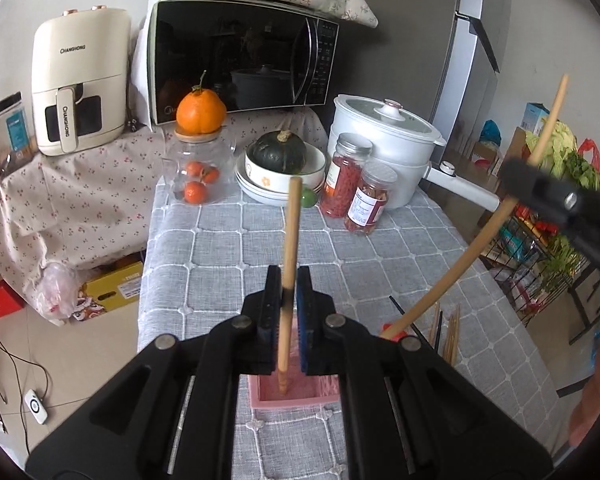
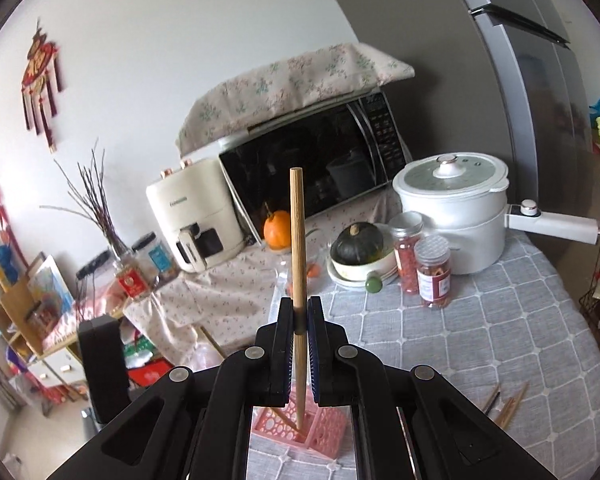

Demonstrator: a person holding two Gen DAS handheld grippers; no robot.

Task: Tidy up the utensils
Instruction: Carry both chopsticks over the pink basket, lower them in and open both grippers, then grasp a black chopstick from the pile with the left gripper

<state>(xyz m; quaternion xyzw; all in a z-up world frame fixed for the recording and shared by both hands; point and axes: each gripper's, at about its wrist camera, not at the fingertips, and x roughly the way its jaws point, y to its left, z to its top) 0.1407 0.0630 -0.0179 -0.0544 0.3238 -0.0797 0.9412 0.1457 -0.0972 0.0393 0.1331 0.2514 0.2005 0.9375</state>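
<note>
My left gripper (image 1: 289, 292) is shut on a wooden chopstick (image 1: 291, 240) that stands upright with its lower tip inside the pink utensil holder (image 1: 292, 396) below. My right gripper (image 2: 300, 322) is shut on another wooden chopstick (image 2: 298, 240), also upright, its tip in the pink perforated holder (image 2: 324, 432). In the left wrist view the right gripper (image 1: 540, 188) shows at the right with its chopstick (image 1: 468, 256) slanting down toward the holder. Several loose chopsticks (image 1: 448, 332) lie on the grey tablecloth to the right of the holder; they also show in the right wrist view (image 2: 508, 406).
At the back of the table (image 1: 220, 248) stand stacked bowls with a green squash (image 1: 280, 152), two red-filled jars (image 1: 356, 188), a glass jar of oranges (image 1: 196, 176) and a white electric pot (image 1: 384, 144). A microwave (image 1: 240, 60) and air fryer (image 1: 80, 80) sit behind. A wire rack (image 1: 540, 248) stands right.
</note>
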